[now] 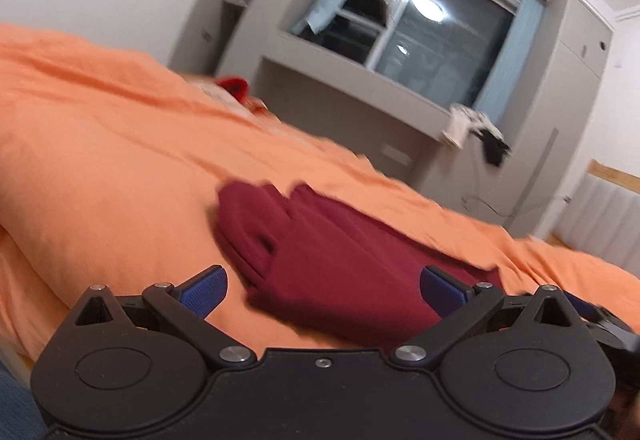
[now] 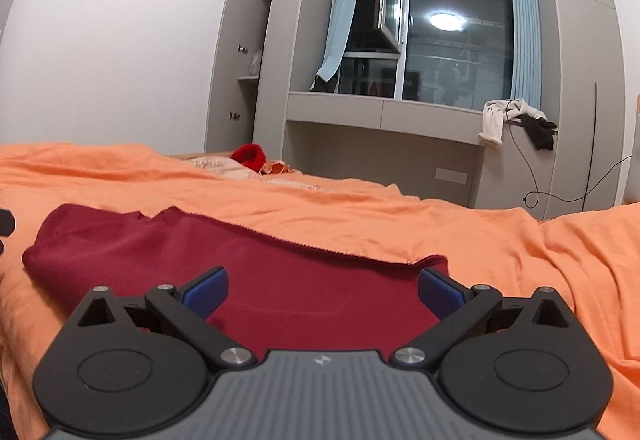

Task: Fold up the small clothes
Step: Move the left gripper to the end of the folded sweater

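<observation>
1. Left gripper [image 1: 322, 290]: black body, blue pads [image 1: 202, 294]; jaws spread wide, holding nothing; the view is tilted and blurred
2. Right gripper [image 2: 322, 290]: black arms on a grey ribbed body, blue pads [image 2: 206, 294]; jaws spread wide, nothing between them
3. Maroon garment [image 2: 248, 272]: lies flat on the orange bedsheet [image 2: 500, 240], directly ahead of both grippers at 12 o'clock; in the left wrist view [image 1: 320, 252] it shows a folded, layered end toward 10 o'clock; in the right wrist view its far edge runs from 10 o'clock down toward 2 o'clock
4. Orange bedsheet [image 1: 100, 159]: wrinkled, covers the bed under the garment
5. Red item [image 2: 250, 155]: on the far part of the bed, 11 o'clock, well apart from the garment
6. Window [image 2: 456, 39]: 12 o'clock, dark panes, light blue curtains [image 2: 524, 31] either side
7. White and dark clothes [image 2: 516, 119]: draped over the ledge below the window, 2 o'clock
8. Grey cabinet [image 2: 236, 59]: 11 o'clock, door open
</observation>
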`<state>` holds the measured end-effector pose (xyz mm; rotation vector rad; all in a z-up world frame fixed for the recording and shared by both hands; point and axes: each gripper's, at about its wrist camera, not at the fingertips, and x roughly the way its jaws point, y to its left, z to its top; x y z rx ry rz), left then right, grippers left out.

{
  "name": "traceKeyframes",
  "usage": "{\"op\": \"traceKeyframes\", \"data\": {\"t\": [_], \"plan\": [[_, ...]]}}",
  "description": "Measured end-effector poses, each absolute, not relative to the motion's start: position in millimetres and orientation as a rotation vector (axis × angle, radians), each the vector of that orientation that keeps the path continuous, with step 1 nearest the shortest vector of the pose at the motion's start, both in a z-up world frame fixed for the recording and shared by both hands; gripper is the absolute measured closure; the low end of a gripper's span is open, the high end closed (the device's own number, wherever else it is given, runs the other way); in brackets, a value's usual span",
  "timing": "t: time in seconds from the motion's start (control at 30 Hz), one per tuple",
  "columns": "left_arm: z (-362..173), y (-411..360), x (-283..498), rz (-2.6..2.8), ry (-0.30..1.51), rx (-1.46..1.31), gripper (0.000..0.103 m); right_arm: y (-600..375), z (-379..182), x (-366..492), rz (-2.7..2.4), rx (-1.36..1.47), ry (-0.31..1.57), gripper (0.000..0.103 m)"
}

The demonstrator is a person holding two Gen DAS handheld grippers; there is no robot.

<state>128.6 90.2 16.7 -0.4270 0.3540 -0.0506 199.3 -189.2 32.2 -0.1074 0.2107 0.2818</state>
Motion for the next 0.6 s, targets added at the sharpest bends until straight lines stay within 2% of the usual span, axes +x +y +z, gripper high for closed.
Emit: {"op": "traceKeyframes", "data": {"t": [0.27, 0.6], "plan": [[-3.9, 93.7, 155.0, -0.117, 0.479, -0.564, 0.001, -173.2, 30.0, 210.3, 0.277, -0.101, 0.238, 0.0], [-9.0, 94.7, 186.9, -0.154, 0.537, -0.601, 0.001, -157.2, 26.3, 223.6, 0.253, -0.093, 0.26, 0.0]]}}
